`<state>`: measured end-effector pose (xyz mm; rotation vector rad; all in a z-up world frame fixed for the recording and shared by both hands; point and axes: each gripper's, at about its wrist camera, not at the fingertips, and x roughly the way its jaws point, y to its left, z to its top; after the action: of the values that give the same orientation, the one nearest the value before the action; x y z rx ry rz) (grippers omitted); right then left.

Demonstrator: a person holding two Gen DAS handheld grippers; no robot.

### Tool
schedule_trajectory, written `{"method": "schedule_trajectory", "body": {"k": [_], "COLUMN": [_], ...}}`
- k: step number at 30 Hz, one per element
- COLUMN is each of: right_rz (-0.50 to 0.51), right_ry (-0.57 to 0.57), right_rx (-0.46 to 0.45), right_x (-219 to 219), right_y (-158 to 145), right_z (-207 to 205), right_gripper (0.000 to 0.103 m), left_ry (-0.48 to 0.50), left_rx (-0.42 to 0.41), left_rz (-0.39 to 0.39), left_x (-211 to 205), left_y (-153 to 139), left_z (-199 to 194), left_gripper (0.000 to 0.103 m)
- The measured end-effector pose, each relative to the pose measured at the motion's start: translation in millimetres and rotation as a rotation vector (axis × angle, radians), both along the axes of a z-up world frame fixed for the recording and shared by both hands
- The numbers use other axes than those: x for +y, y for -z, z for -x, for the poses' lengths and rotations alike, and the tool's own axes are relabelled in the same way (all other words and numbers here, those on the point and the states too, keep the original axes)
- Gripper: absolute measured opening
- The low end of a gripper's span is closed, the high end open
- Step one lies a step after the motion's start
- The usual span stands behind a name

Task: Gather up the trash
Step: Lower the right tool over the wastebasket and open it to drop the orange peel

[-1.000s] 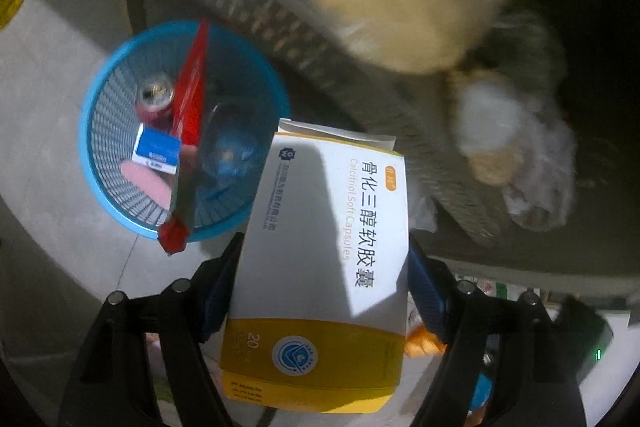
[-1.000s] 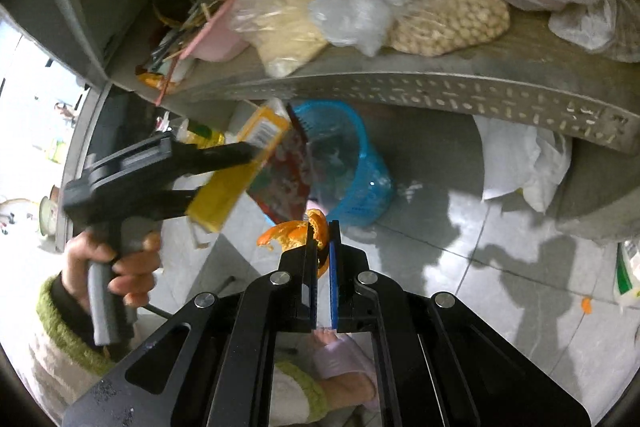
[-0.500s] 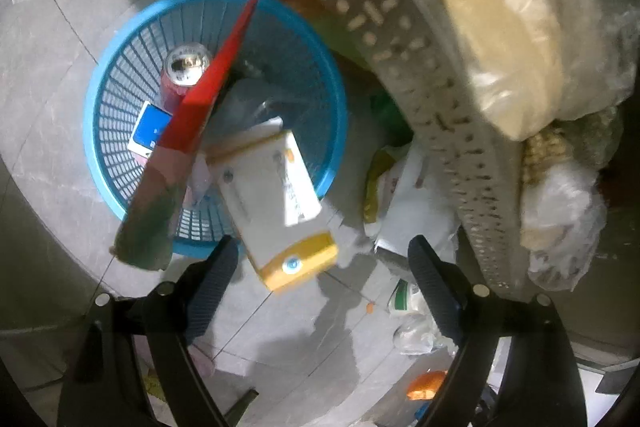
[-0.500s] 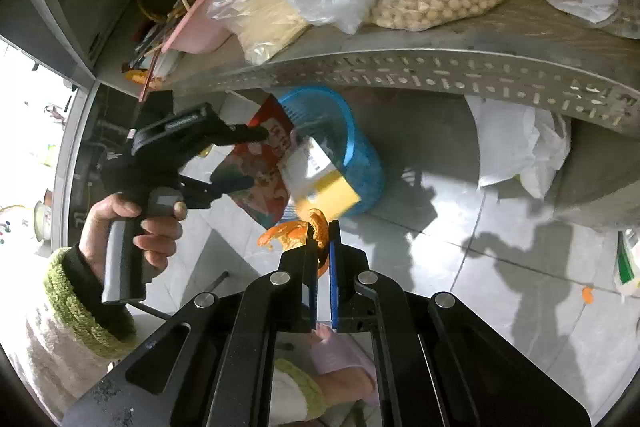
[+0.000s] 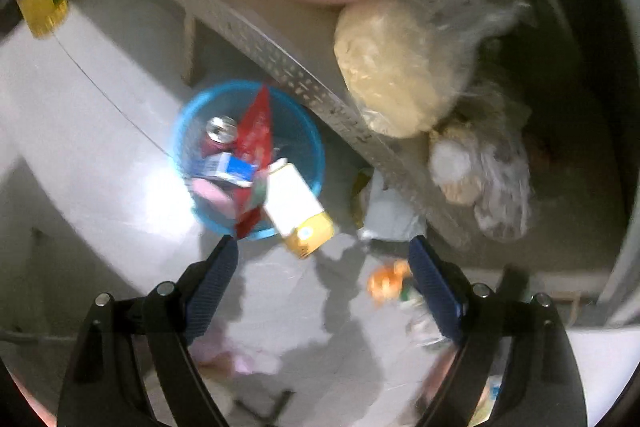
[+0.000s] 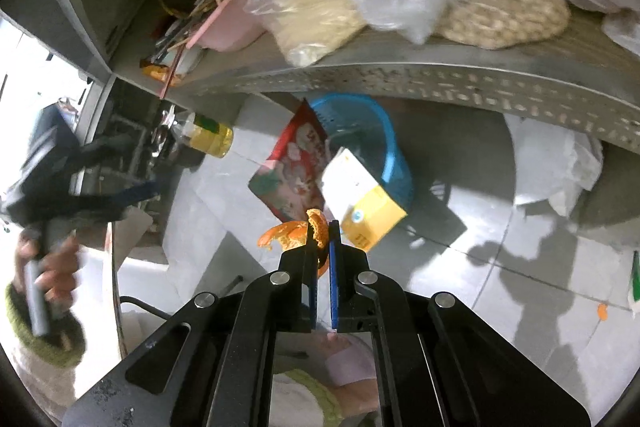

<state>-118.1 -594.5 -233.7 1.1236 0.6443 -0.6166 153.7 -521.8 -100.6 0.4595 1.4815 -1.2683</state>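
Observation:
On the tiled floor under a shelf stands a blue mesh basket [image 5: 178, 147] with a drink can [image 5: 220, 131], a red snack packet [image 5: 254, 131] and small cartons inside. A white and yellow medicine box [image 5: 294, 203] leans tilted on the basket's near rim, half outside it. My left gripper [image 5: 323, 247] hangs open high above it, holding nothing. In the right wrist view the basket [image 6: 384, 131], the box [image 6: 360, 195] and the red packet [image 6: 298, 167] lie ahead. My right gripper [image 6: 322, 239] is shut on a piece of orange peel [image 6: 296, 233]. The left gripper [image 6: 132, 171] shows blurred at the left.
A metal shelf with a perforated edge [image 6: 440, 83] overhangs the basket and carries plastic bags of food [image 6: 500, 7] and a pink bowl [image 6: 228, 27]. A bottle of yellow oil [image 6: 208, 135] stands left of the basket. A white plastic bag [image 6: 560, 163] lies on the floor to the right.
The left gripper let go of the medicine box, which fell onto the basket's rim, then rose and drew back. The right gripper kept hold of the orange peel and shifted slightly.

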Motion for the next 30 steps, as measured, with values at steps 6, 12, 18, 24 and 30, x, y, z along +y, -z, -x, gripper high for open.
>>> {"method": "schedule_trajectory", "body": {"k": [6,12,18,24,30], "right_rz": [0.008,-0.08,-0.126,-0.09,-0.049], "right_ry": [-0.069,-0.142,-0.162,-0.169,-0.151], "right_rx": [0.069,0.172,0.317,0.438,0.473], "right_x": [-21.4,-46.5,-57.4,-66.8,-73.1], "right_y": [25.5,85.9,135.3,143.3,132.3], "right_z": [-51.5,-115.8,-152.8,-176.5,-182.4], "right_gripper": [0.003,0.003,0.004,0.007,0.03], "left_ry": [-0.045,-0.137,-0.298,-0.388,-0.461], "left_rx": [-0.036,-0.024,-0.096,-0.132,-0.099], "left_rz": [0.095,0.176,0.261,0.249,0.257], "left_x": [113.7,228.4,316.8,367.1,392.5], "left_y": [-71.1,-96.3,-107.4,-98.1,-87.4], "left_z": [-13.2,-6.6,-5.6,-5.7,-23.8], "left_gripper": [0.088,0.09,0.09,0.091,0.091]}}
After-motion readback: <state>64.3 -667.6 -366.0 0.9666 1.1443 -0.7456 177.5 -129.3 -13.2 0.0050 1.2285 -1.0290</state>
